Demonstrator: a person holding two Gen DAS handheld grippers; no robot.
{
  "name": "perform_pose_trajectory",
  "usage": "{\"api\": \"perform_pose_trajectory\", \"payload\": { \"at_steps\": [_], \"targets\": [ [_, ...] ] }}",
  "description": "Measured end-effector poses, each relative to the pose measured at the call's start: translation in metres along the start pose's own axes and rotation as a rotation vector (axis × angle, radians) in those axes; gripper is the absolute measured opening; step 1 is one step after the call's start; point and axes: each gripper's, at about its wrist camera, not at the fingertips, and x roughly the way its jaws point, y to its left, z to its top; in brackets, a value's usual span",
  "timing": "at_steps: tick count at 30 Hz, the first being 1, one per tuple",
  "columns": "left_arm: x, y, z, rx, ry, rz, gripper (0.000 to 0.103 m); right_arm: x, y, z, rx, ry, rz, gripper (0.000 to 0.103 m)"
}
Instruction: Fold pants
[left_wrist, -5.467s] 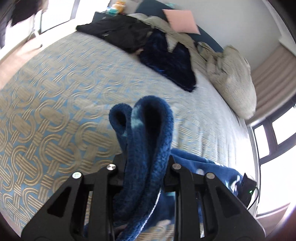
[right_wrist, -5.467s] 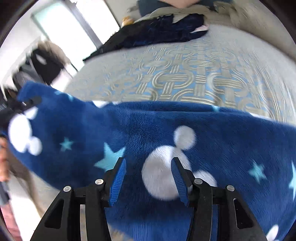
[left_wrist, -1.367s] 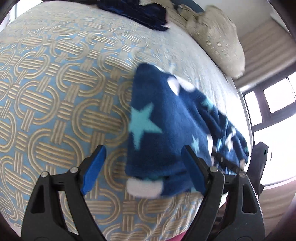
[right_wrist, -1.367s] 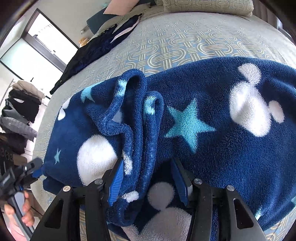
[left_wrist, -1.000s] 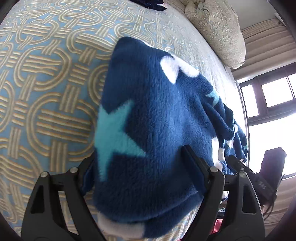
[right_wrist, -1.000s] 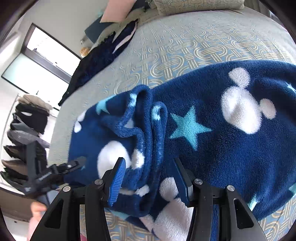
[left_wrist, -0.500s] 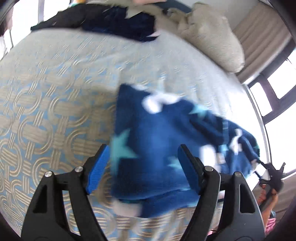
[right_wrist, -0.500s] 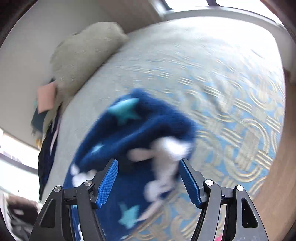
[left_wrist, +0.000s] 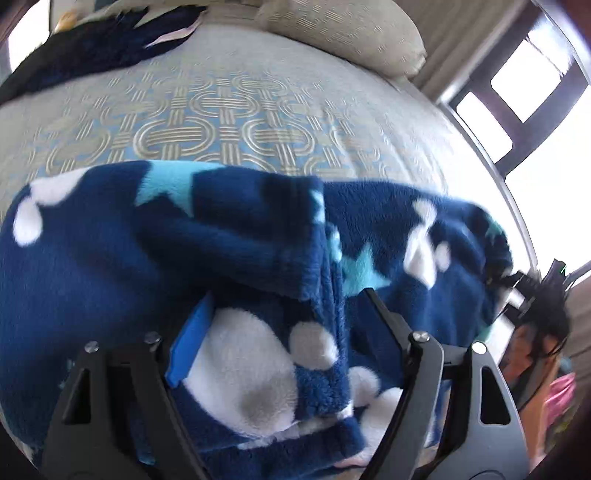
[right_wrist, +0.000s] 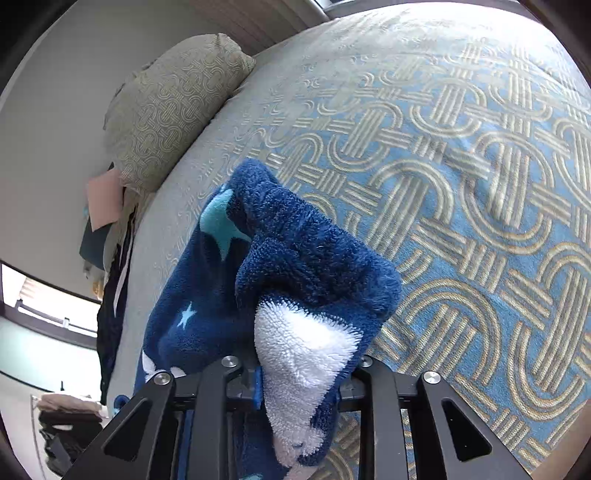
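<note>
The pants (left_wrist: 240, 236) are dark blue fleece with white mouse heads and light blue stars. They lie bunched and partly folded on the patterned bedspread (left_wrist: 221, 122). My left gripper (left_wrist: 284, 317) is open, its jaws wide on either side of a thick fold of the pants. My right gripper (right_wrist: 303, 373) is shut on a corner of the pants (right_wrist: 306, 280), which bulges up between the jaws. The right gripper also shows in the left wrist view (left_wrist: 517, 291), at the far right end of the pants.
A beige patterned pillow (right_wrist: 173, 103) lies at the head of the bed, also in the left wrist view (left_wrist: 343, 33). Dark clothes (left_wrist: 92, 48) are piled at the far left of the bed. A window (left_wrist: 528, 74) is on the right.
My right gripper has closed on a corner of the pants. My left gripper has moved in low over the pants, still open, and the fold now sits between its jaws.
</note>
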Motion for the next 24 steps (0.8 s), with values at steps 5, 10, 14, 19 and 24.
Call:
{"api": "perform_pose_trajectory", "payload": {
  "at_steps": [5, 10, 14, 19, 24],
  "targets": [
    [0.005, -0.022, -0.017, 0.203, -0.003, 0.113, 0.079, -0.042, 0.078, -0.017, -0.223, -0.108, 0.036, 0.02],
    [-0.028, -0.003, -0.016, 0.087, -0.03, -0.027, 0.079, -0.085, 0.19, -0.061, -0.544, -0.182, 0.097, 0.02],
    [-0.086, 0.05, -0.022, -0.097, -0.116, -0.096, 0.079, -0.089, 0.278, -0.125, -0.805, -0.159, 0.135, 0.02],
    [-0.158, 0.123, -0.044, -0.251, -0.231, -0.005, 0.079, -0.07, 0.355, -0.213, -1.053, -0.113, 0.186, 0.019],
    [-0.212, 0.182, -0.076, -0.294, -0.306, 0.189, 0.079, -0.033, 0.407, -0.307, -1.197, -0.01, 0.265, 0.019]
  ]
}}
